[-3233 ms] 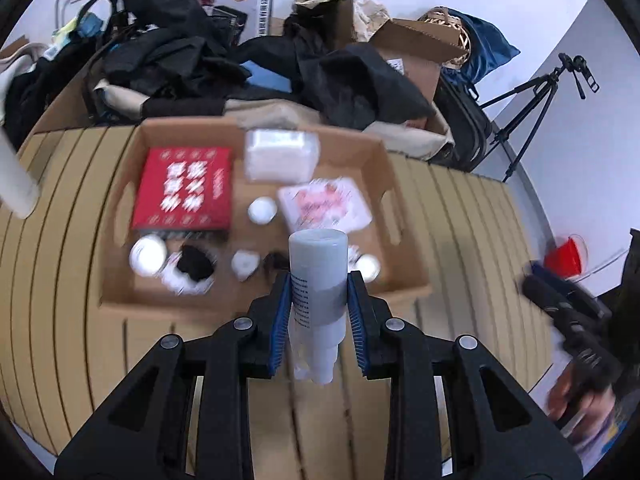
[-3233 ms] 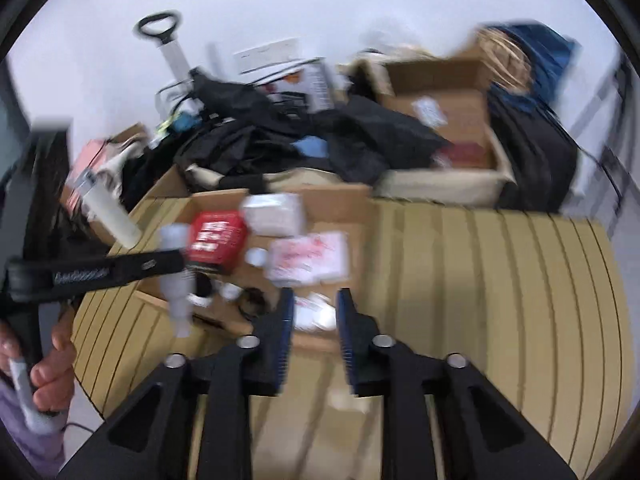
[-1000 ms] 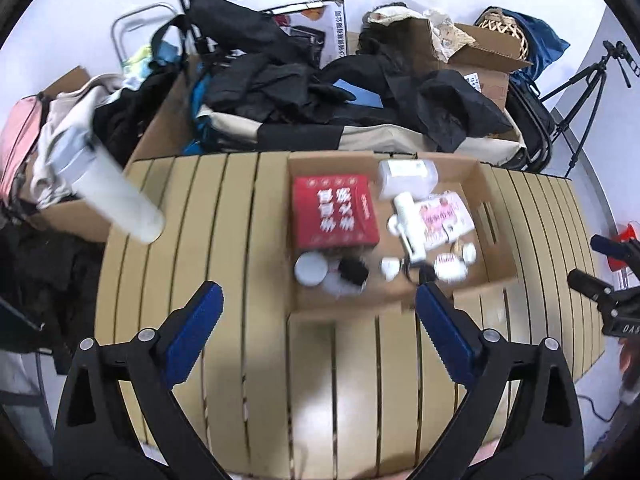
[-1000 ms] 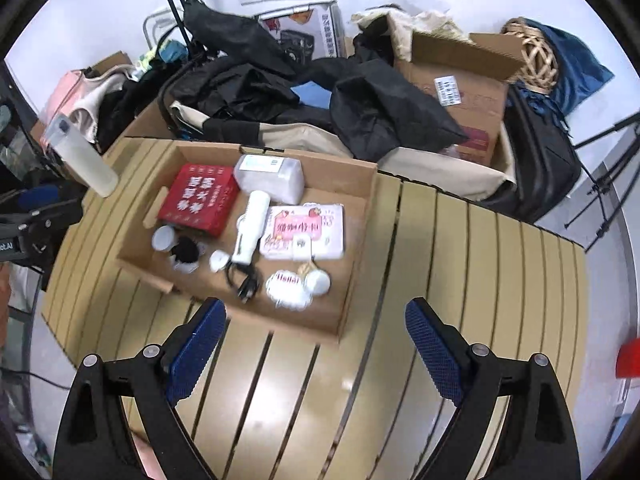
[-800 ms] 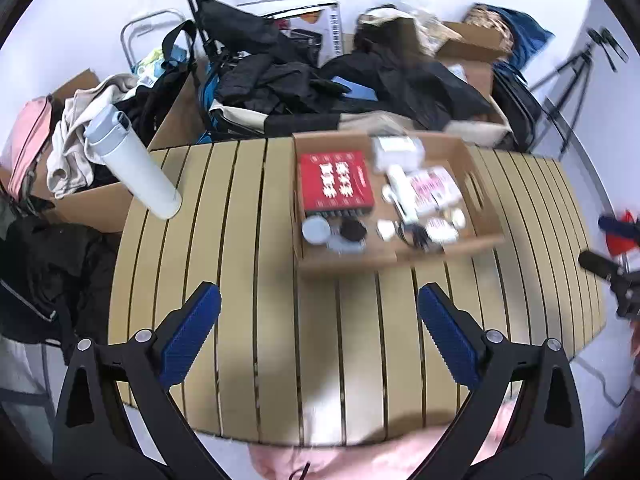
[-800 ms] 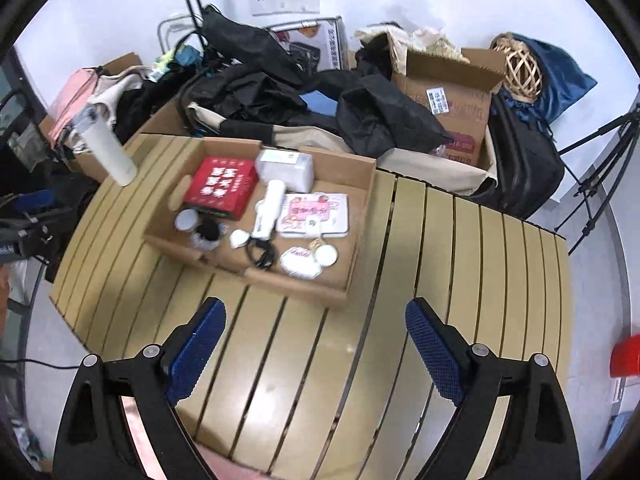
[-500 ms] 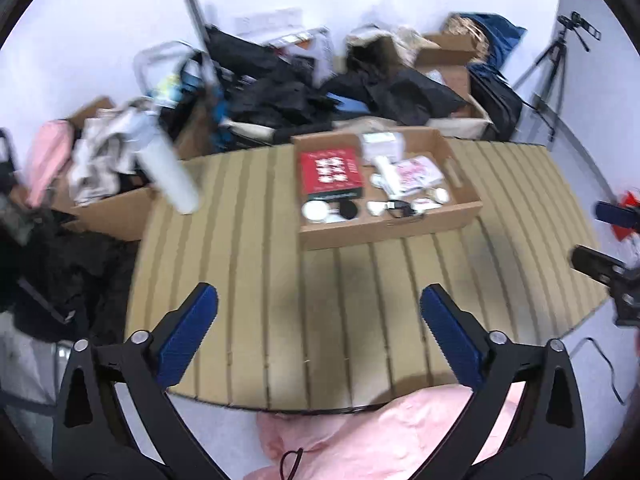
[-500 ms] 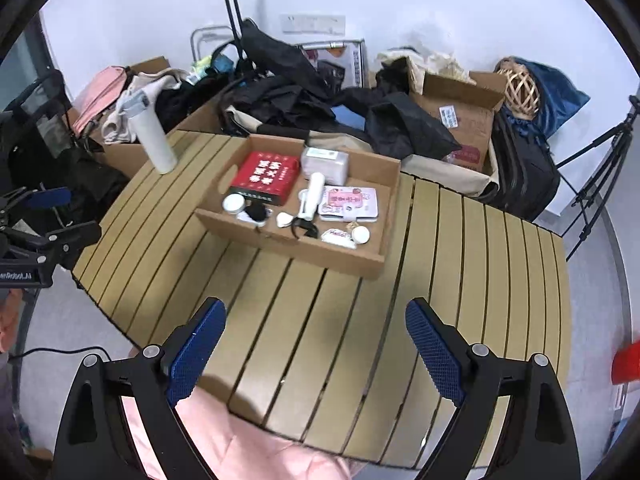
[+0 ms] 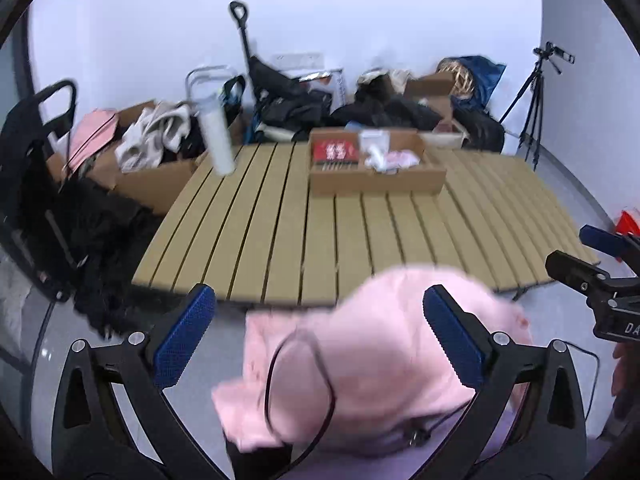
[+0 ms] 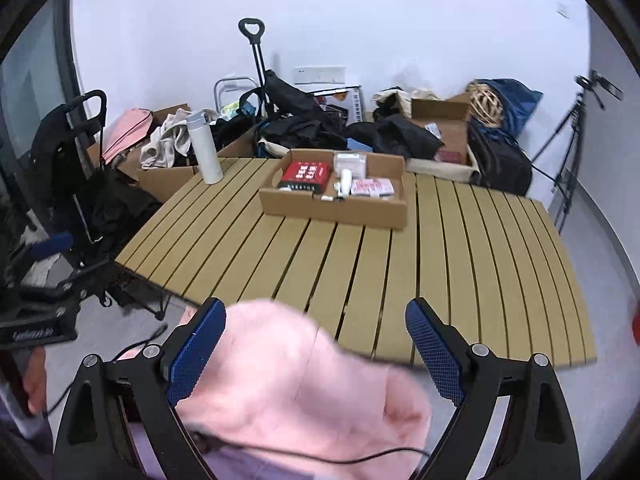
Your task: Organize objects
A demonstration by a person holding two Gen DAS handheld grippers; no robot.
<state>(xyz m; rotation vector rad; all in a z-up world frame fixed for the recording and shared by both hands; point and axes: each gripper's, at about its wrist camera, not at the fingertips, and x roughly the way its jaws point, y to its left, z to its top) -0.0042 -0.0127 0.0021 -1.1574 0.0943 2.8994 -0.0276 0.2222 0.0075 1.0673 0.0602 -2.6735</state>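
Note:
A shallow cardboard box (image 10: 332,204) stands on the far part of the slatted wooden table (image 10: 360,264). It holds a red box (image 10: 306,174), a white bottle (image 10: 345,181) lying flat, a pink packet (image 10: 372,187) and a white pack (image 10: 349,163). The box also shows in the left wrist view (image 9: 376,179). My left gripper (image 9: 318,338) is wide open and empty, held off the table's near edge. My right gripper (image 10: 316,344) is wide open and empty, also well back from the table.
A white flask (image 10: 204,148) stands at the table's far left corner. A pink sleeve (image 10: 296,380) fills the foreground. Bags, clothes and cardboard boxes (image 10: 440,128) pile behind the table. A tripod (image 9: 536,104) stands at the right, a black cart (image 10: 68,152) at the left.
The white bottle left my left gripper and lies in the cardboard box. Both grippers opened wide and pulled back and down from above the table to beyond its near edge.

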